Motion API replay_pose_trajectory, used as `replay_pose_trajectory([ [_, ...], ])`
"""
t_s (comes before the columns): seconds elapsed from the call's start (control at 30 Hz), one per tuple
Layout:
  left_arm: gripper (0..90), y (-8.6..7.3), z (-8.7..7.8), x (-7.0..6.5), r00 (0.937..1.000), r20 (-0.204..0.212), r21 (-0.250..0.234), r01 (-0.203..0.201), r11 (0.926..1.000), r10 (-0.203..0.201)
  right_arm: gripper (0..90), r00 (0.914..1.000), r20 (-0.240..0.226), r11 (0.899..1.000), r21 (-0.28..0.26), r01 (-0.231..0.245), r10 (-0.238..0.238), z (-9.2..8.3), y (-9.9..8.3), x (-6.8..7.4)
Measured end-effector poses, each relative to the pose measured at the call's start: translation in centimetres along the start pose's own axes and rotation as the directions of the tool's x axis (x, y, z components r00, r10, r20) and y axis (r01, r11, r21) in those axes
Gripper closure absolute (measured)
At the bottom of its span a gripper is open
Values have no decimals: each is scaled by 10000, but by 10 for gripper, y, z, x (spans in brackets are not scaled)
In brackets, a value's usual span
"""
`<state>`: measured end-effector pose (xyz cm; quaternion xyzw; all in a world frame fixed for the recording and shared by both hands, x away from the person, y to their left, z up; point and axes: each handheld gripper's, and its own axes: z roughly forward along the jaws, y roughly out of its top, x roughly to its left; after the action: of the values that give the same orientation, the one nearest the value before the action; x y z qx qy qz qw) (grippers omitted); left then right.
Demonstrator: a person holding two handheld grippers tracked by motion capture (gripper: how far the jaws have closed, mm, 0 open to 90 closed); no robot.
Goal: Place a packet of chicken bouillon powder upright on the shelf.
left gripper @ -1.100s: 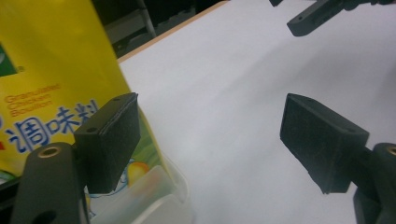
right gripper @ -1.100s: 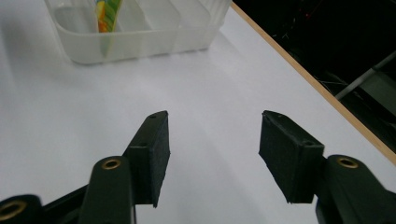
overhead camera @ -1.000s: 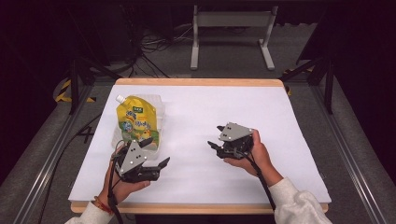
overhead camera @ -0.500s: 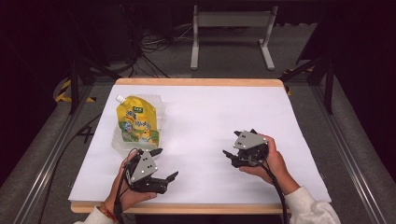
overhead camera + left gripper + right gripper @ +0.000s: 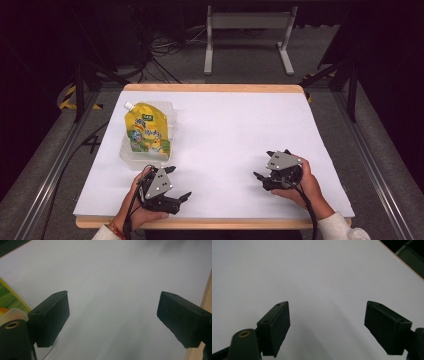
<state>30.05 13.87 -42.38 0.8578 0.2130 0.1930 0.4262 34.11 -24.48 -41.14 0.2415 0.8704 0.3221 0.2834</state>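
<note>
glossy yellow spouted pouch (image 5: 147,131) in clear tray (image 5: 171,116); left tongs (image 5: 172,188), right tongs (image 5: 264,165) just widened, gaping, empty.

Table (image 5: 215,89): rect. top w/ light wood edge, visible along far side and near edge; wood strip also seen at right of left gripper view (image 5: 206,300) and top-right corner of right gripper view. Top covered by white sheet (image 5: 235,135), plain, flat, reaching approx. to all edges.

On sheet, far-left area: clear plastic tray (image 5: 171,112), shallow, long side running front-to-back. Yellow spouted pouch (image 5: 146,131) lies flat in tray, white cap toward far-left corner, printed face up. Corner of pouch and tray rim show at left edge of left gripper view (image 5: 8,300).

Table stands on grey floor (image 5: 250,70); cables on floor beyond far edge.
</note>
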Motion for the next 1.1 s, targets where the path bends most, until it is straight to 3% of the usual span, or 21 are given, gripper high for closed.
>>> replay_pose_trajectory([
  [0.3,111,-7,6,-2,9998,139,334,-133,9994,128,188,9976,204,9978,33,-663,662,-15,-36,-5],
  [0.43,111,-9,7,-2,9997,219,357,-66,9993,58,181,9925,310,9928,-201,-1179,1185,-25,-53,-8],
  [0.73,109,-9,11,-3,9991,394,436,-139,9990,121,148,9782,861,9819,-262,-1876,1891,-42,-87,-10],
  [1.0,108,-9,12,-2,9987,502,350,2,9994,-20,140,9618,1382,9716,-474,-2320,2364,-55,-101,-9],
  [1.1,108,-10,13,-1,9986,531,324,16,9995,-33,140,9547,1364,9644,-469,-2603,2643,-59,-105,-10],
])
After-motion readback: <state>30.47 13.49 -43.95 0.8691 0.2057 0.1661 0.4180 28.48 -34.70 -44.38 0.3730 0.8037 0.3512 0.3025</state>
